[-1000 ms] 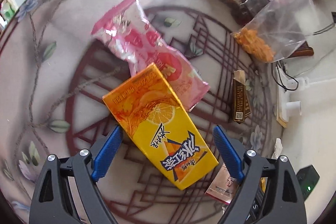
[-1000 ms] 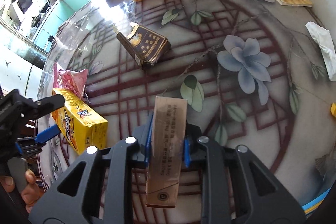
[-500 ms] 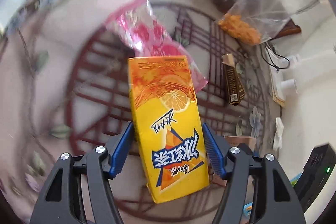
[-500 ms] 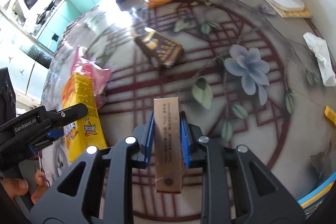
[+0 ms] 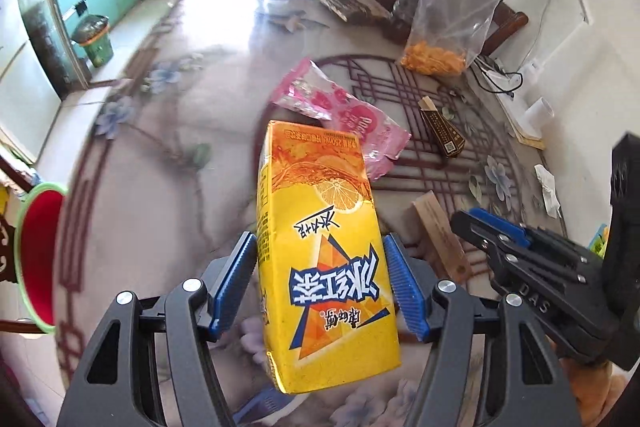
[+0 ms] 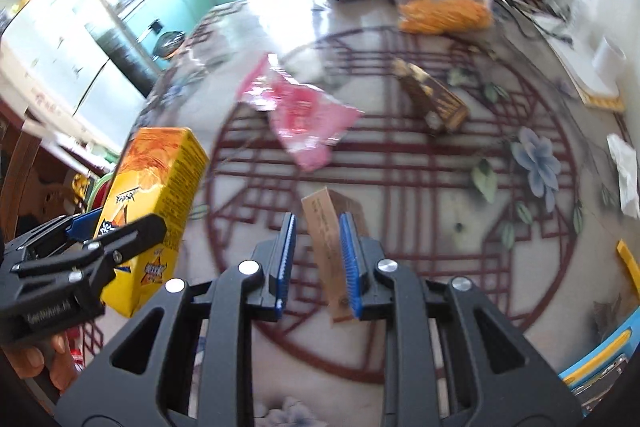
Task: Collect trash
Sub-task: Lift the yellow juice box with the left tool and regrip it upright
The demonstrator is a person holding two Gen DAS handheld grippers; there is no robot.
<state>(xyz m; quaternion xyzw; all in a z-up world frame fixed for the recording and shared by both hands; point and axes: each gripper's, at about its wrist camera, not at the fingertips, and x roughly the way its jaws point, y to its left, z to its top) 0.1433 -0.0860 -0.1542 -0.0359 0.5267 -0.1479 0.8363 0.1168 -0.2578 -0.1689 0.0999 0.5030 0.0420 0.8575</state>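
Observation:
My left gripper (image 5: 322,283) is shut on a yellow drink carton (image 5: 324,251) and holds it lifted above the table; the carton also shows in the right wrist view (image 6: 154,195). My right gripper (image 6: 318,263) is shut on a thin brown cardboard box (image 6: 330,251), raised off the table; the box also shows in the left wrist view (image 5: 438,231). A pink wrapper (image 5: 344,111) and a dark cigarette pack (image 5: 442,133) lie on the patterned table. A red bin with a green rim (image 5: 38,255) is at the left edge.
A clear bag of orange snacks (image 5: 444,39) stands at the back. A crumpled white tissue (image 6: 624,171) lies at the right. Cables and a white power strip (image 5: 524,111) run along the right wall. A green bucket (image 5: 94,41) stands on the kitchen floor.
Both grippers have lifted and pulled back from the table with their items. The carton now hangs well above the tabletop and the red bin has come into view at left.

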